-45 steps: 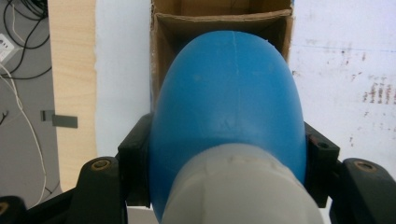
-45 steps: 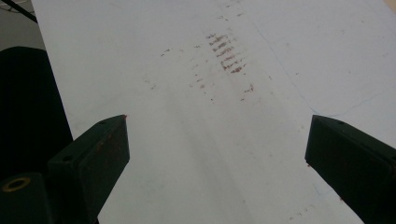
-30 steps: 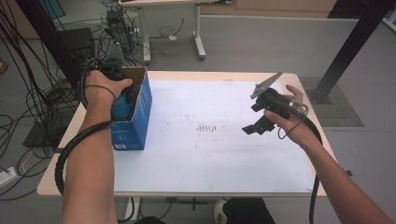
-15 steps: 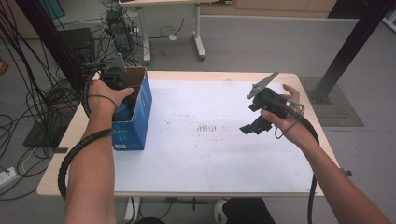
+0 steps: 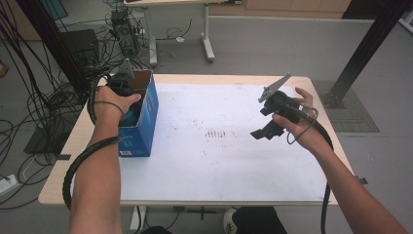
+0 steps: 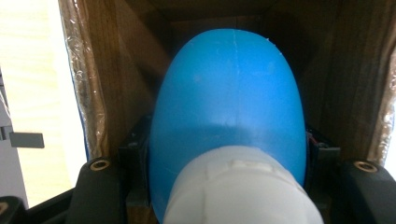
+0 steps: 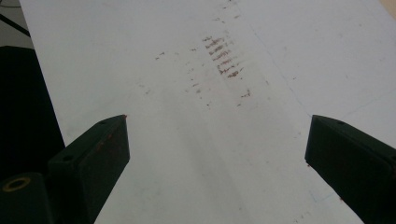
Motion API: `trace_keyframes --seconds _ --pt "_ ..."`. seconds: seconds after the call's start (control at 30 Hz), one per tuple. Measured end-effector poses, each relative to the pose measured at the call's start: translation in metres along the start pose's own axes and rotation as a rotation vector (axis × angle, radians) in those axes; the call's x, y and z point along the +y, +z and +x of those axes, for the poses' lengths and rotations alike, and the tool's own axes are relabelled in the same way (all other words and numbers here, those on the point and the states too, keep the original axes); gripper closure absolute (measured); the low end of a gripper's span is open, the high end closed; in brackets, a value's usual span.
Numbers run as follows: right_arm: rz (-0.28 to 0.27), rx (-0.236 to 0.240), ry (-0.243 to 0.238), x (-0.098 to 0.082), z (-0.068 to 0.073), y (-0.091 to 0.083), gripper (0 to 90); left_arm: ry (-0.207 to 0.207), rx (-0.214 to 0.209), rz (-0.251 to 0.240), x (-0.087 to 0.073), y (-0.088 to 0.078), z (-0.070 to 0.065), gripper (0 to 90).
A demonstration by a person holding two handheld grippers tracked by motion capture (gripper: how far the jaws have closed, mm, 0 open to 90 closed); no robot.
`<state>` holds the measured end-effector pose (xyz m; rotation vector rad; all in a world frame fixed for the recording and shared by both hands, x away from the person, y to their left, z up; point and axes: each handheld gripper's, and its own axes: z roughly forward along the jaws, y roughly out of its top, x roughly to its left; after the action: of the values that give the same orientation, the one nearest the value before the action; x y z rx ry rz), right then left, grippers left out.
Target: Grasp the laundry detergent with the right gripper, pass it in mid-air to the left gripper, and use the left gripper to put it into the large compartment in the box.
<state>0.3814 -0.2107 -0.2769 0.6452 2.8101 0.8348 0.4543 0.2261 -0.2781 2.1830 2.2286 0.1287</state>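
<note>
My left gripper (image 5: 123,88) reaches down into an open blue cardboard box (image 5: 142,130) at the table's left edge. In the left gripper view it (image 6: 229,142) is shut on a smooth blue rounded object (image 6: 229,88) with a white ribbed end (image 6: 238,191), and the box's brown inner walls (image 6: 116,84) rise around it. My right gripper (image 5: 263,130) hovers above the right half of the table, tilted down. Its jaws (image 7: 217,126) stand wide open with nothing between them over a white sheet (image 7: 140,56).
The white sheet (image 5: 219,161) covers most of the wooden table (image 5: 63,180) and has a patch of brown smudges (image 5: 216,132) at its middle. Cables and a black case (image 5: 83,44) lie on the floor at the left. A black post (image 5: 363,53) stands at the far right.
My left hand has shifted only slightly over the box. The right gripper has drifted a little to the left and stays open.
</note>
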Motion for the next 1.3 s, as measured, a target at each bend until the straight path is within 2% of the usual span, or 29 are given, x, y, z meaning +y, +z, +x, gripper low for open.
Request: trace_keyframes --seconds 0.33,0.57,0.83,1.3 --pt "0.000 -0.007 0.010 -0.004 -0.004 -0.004 6.3 -0.005 0.009 0.002 0.001 0.001 -0.003 36.7" --pt "-0.006 -0.028 0.015 -0.005 -0.006 -0.008 6.3 -0.007 0.008 0.000 0.001 0.001 -0.003 36.7" --pt "-0.002 -0.021 0.028 -0.005 -0.008 -0.009 6.4 -0.006 0.007 -0.003 0.000 0.001 -0.003 36.7" --pt "-0.004 -0.028 0.019 -0.004 -0.007 -0.013 6.4 -0.009 0.007 -0.005 0.000 0.001 -0.003 36.6"
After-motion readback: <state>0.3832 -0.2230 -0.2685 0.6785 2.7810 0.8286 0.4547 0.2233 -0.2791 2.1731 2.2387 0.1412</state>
